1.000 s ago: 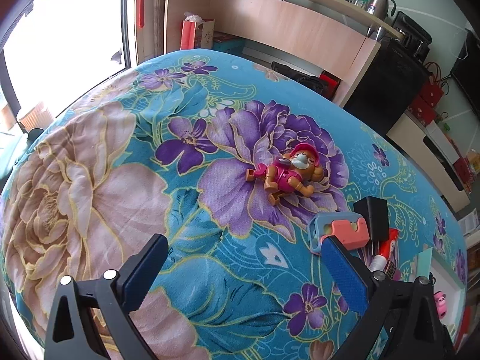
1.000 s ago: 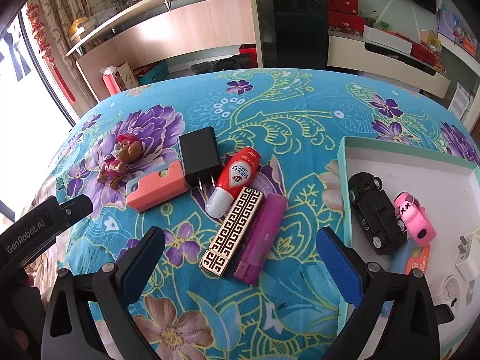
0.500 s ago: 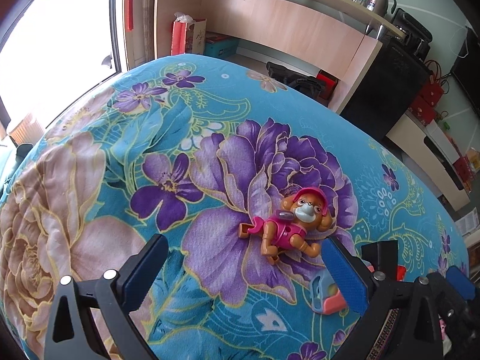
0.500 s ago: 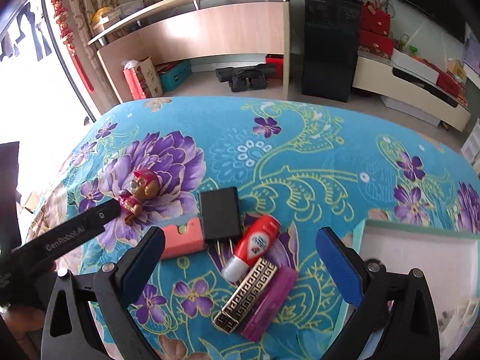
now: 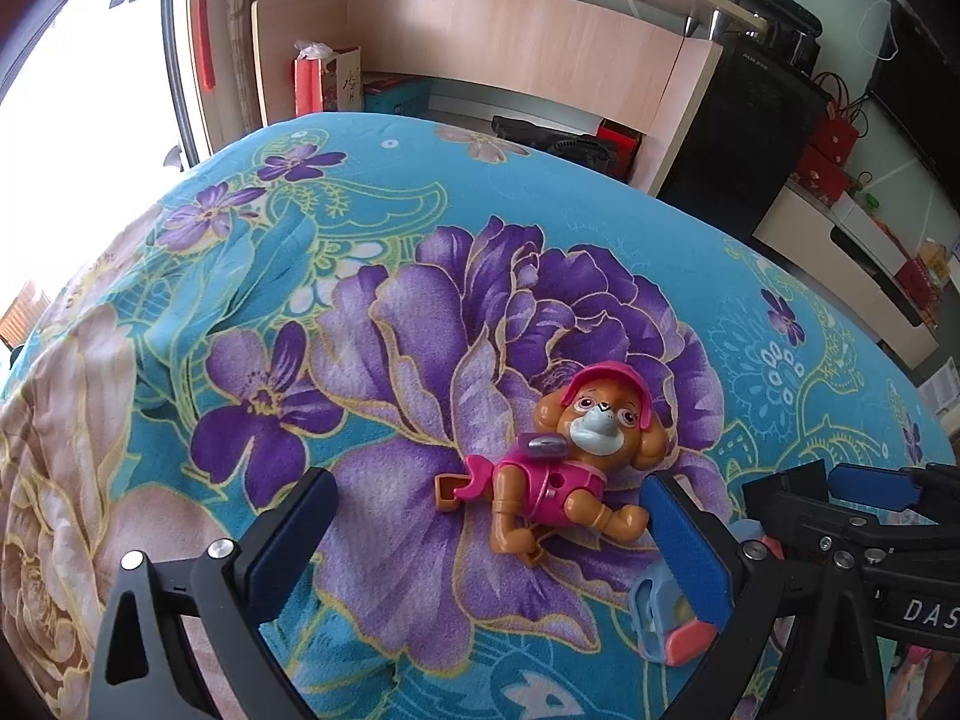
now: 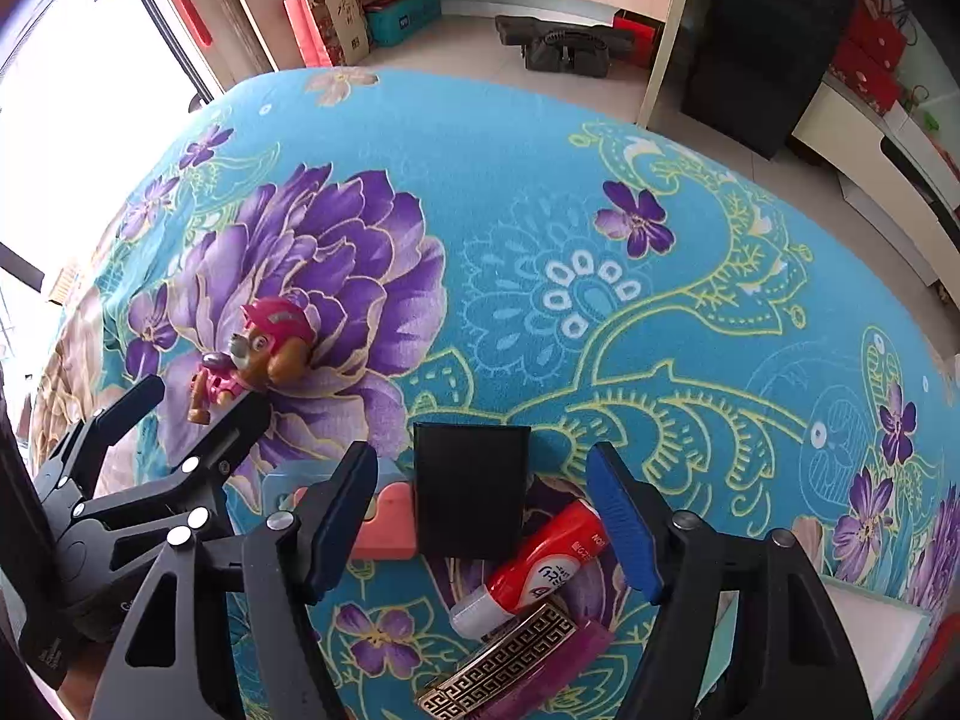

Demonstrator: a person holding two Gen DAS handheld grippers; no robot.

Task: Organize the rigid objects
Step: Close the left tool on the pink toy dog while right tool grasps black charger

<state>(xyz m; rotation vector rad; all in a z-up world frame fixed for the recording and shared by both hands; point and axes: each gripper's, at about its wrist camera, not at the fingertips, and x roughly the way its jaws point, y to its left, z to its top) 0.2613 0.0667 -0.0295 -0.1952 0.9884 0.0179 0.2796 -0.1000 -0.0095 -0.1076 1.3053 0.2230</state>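
Observation:
A brown toy dog in a pink suit and cap [image 5: 564,456] lies on the floral blue cloth. My left gripper [image 5: 486,516] is open, its jaws on either side of the dog's body, not touching it. The dog also shows in the right wrist view [image 6: 252,360], with the left gripper [image 6: 204,402] around it. My right gripper [image 6: 486,504] is open over a black charger [image 6: 471,489], beside a red-and-white tube [image 6: 534,564], a pink block [image 6: 384,519], a patterned gold bar [image 6: 510,666] and a purple bar [image 6: 576,657].
A white tray with a teal rim [image 6: 870,648] sits at the right edge of the bed. Past the far edge stand a wooden desk [image 5: 510,54], a black cabinet [image 5: 738,138] and red bags [image 6: 324,24] on the floor.
My left gripper has moved forward until the toy dog lies between its jaws. My right gripper has moved forward and down over the black charger. The tray has slid almost out of view.

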